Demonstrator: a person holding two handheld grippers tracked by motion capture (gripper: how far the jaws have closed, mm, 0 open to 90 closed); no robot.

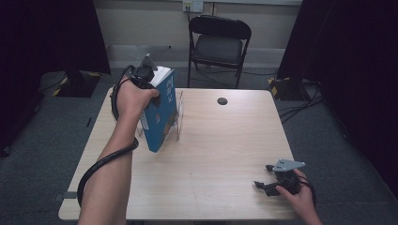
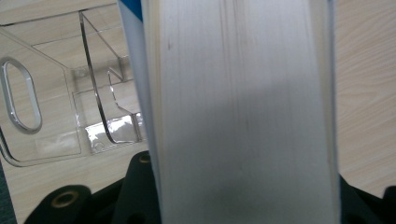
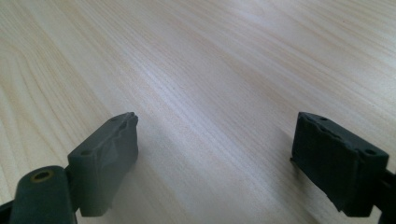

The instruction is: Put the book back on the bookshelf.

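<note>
My left gripper [image 1: 151, 83] is shut on a thick blue book [image 1: 160, 112], which it holds tilted over the left part of the wooden table [image 1: 225, 140]. In the left gripper view the book's white page edge [image 2: 243, 116] runs up between the jaws. A clear acrylic book stand [image 1: 179, 118] sits right beside the book, and I see the same stand [image 2: 56, 116] just left of the pages. Whether the book's lower corner touches the table I cannot tell. My right gripper [image 1: 263, 176] rests near the front right edge; its jaws [image 3: 215, 135] stand open over bare wood.
A small black round disc [image 1: 222, 101] lies at the back middle of the table. Behind the table stands a black folding chair [image 1: 219, 42]. Cables [image 1: 300, 105] run over the floor at the right. The left gripper's cable [image 1: 101, 164] trails along the forearm.
</note>
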